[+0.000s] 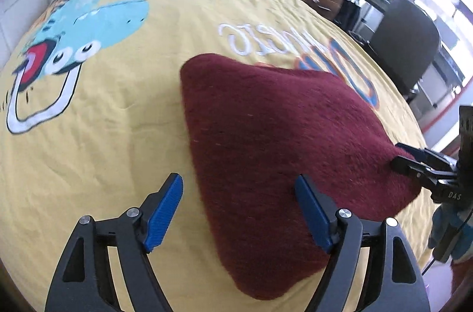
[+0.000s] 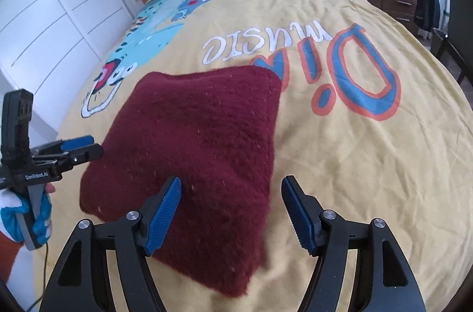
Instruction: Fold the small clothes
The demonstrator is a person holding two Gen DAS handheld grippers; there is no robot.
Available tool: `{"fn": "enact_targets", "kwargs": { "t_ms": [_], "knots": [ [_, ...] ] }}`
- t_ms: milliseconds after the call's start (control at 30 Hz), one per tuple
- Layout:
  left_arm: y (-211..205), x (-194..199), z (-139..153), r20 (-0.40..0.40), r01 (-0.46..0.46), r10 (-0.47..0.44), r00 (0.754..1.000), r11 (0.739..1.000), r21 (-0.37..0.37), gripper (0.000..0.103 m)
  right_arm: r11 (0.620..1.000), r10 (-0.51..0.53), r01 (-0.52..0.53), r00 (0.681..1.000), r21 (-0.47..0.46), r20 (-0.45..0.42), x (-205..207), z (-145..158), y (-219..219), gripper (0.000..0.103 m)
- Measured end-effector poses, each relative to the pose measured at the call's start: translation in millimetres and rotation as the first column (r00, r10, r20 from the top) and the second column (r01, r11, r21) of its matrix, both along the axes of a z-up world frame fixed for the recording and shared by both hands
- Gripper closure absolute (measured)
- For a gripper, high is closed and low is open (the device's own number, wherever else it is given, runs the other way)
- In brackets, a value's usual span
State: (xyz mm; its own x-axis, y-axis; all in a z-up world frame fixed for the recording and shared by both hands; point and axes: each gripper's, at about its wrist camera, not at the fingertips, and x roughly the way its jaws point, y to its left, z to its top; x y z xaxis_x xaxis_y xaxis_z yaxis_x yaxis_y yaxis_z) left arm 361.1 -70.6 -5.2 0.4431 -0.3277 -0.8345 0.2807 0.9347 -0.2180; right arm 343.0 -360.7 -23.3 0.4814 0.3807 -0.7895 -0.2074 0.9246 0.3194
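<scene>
I judge the fold to be done or nearly so: the maroon knit garment (image 1: 283, 140) lies as a compact folded block on the yellow bedspread (image 1: 112, 111), and neither tool holds it. Both grippers look to be at the release stage.

Left gripper (image 1: 239, 211): jaws spread wide, nothing pinched. In its own view the garment fills from 12 to 4 o'clock; the right-hand pad (image 1: 313, 214) sits over the cloth's near-left edge, the other pad over bare bedspread. I cannot tell whether the pad touches the knit.

Right gripper (image 2: 232, 211): jaws likewise apart, empty. In its view the garment runs from 9 to 12 o'clock, its near-right corner lying between the pads; the left pad (image 2: 164, 216) overlaps the cloth, the right pad is over bedspread.

From the right wrist, the left gripper shows at 9 o'clock, just beside the garment's left edge, carried in a gloved hand (image 2: 38, 211).

Next move, as I judge it: lift both tools clear without snagging the fuzzy knit, or press the top flat if the block looks puffy.
</scene>
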Motion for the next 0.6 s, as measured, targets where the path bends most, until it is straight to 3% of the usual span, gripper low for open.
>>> {"fn": "enact_targets", "kwargs": {
  "t_ms": [67, 200, 300, 433, 533, 567, 600],
  "knots": [
    [5, 6, -3, -0.014, -0.018, 0.017, 1.0, 1.0, -0.023, 0.027, 1.0, -0.002, 0.002, 0.999, -0.008, -0.032, 10, -8, 4, 0.022],
    [7, 16, -15, -0.061, -0.035, 0.03, 0.998, 0.996, -0.077, 0.017, 0.999, 0.01, -0.004, 0.99, 0.04, -0.14, 27, -34, 4, 0.022],
    [0, 20, -26, -0.06, -0.036, 0.034, 0.998, 0.999, -0.025, 0.001, 0.993, 0.044, -0.02, 0.978, 0.118, -0.204, 33, -54, 0, 0.022],
    [2, 28, -42, -0.139, -0.041, 0.028, 0.99, 0.995, -0.09, 0.0, 0.984, 0.088, -0.049, 0.97, 0.173, -0.226, 38, -67, -2, 0.023],
    [7, 34, -54, -0.22, -0.056, 0.013, 0.976, 0.98, -0.191, 0.002, 0.97, 0.118, -0.062, 0.965, 0.235, -0.233, 39, -72, 1, 0.04],
    [6, 35, -56, -0.231, -0.056, 0.003, 0.973, 0.974, -0.22, 0.005, 0.968, 0.121, -0.062, 0.965, 0.244, -0.234, 39, -72, 1, 0.043],
    [7, 37, -56, -0.237, -0.052, -0.011, 0.972, 0.965, -0.257, 0.018, 0.966, 0.121, -0.06, 0.965, 0.253, -0.234, 39, -72, 2, 0.044]
  ]
}}
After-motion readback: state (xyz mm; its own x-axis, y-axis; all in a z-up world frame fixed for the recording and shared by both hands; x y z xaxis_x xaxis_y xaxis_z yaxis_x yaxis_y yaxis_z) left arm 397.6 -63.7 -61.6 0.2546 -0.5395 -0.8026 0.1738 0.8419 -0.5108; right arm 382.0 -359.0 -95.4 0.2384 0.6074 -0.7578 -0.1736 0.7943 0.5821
